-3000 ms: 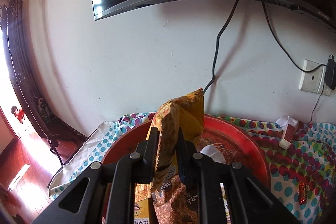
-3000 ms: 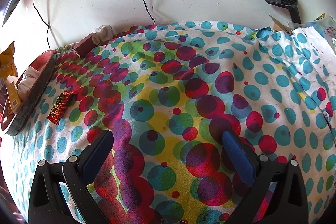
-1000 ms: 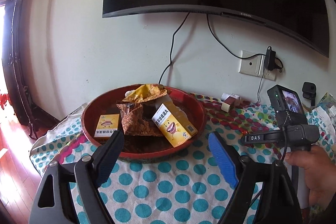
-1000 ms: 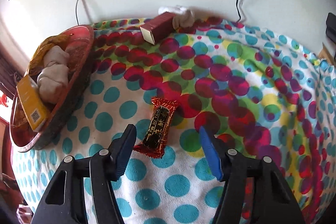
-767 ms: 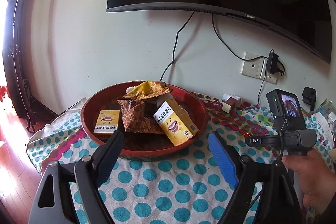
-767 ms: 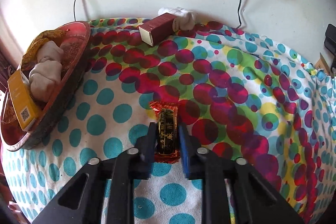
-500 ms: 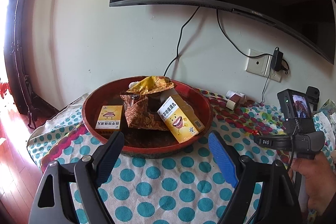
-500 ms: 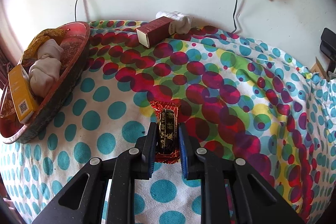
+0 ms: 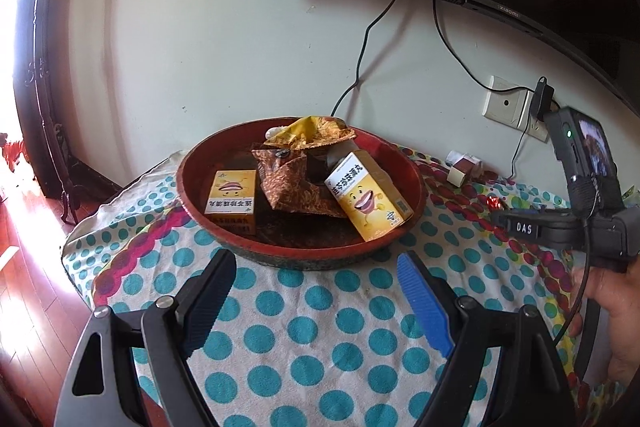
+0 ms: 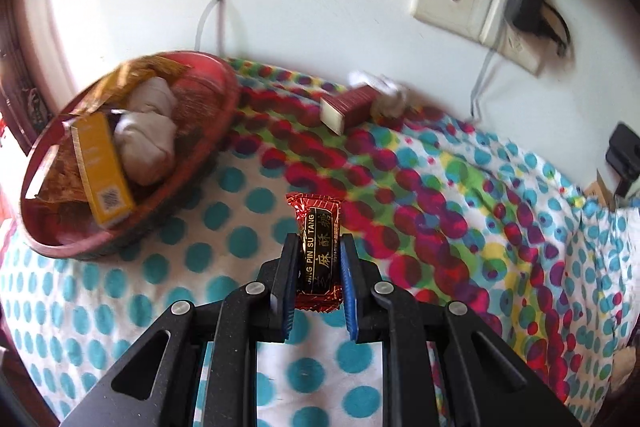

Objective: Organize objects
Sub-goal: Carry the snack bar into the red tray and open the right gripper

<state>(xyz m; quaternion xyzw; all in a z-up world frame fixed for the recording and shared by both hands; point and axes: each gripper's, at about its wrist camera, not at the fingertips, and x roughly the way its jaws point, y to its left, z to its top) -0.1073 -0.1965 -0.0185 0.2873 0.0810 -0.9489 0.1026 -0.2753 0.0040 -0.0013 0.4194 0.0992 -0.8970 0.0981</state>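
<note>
Right gripper clamped on red candy bar, lifted off polka-dot tablecloth, just right of red tray. Left gripper wide open, holding nothing, hovering over the cloth in front of the tray. In the tray: two yellow boxes, brown snack bag, white bundles; small maroon box right of tray, near the wall

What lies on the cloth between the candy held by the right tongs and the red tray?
Nothing: the right wrist view shows only bare dotted tablecloth between the candy, clamped in the right tongs, and the red tray.
</note>
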